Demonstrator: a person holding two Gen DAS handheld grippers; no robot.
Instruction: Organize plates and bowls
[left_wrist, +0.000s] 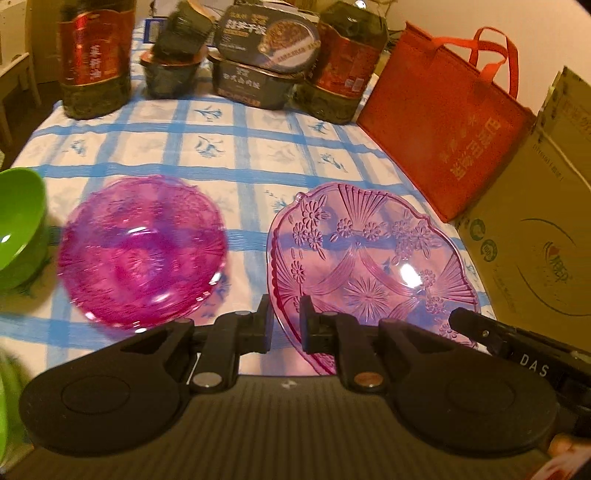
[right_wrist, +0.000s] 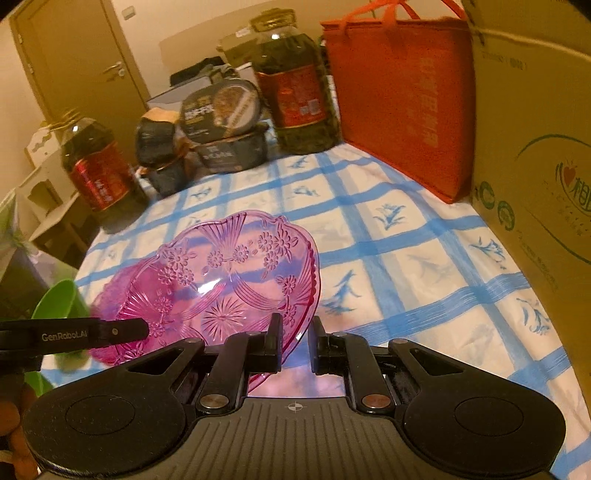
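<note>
Both grippers pinch the same pink plate (left_wrist: 373, 258), one on each side of its rim. The left gripper (left_wrist: 286, 325) has its fingers drawn in on the near left edge, and the right gripper (right_wrist: 295, 341) has its fingers drawn in on the near right edge; each shows as a black bar at the side of the other's view. The plate is tilted and off the checked cloth (left_wrist: 240, 147), with the cloth's blue lines showing through it. Left of the plate a darker pink bowl (left_wrist: 142, 251) sits on the cloth, blurred. Left of that bowl is a green bowl (left_wrist: 20, 229) at the table's edge. Right of the plate stand a red bag (left_wrist: 443, 136) and a carton (left_wrist: 532, 229). Beyond the plate, at the far end of the cloth, are two oil jugs (left_wrist: 96, 55) and stacked food tubs (left_wrist: 255, 59).
</note>
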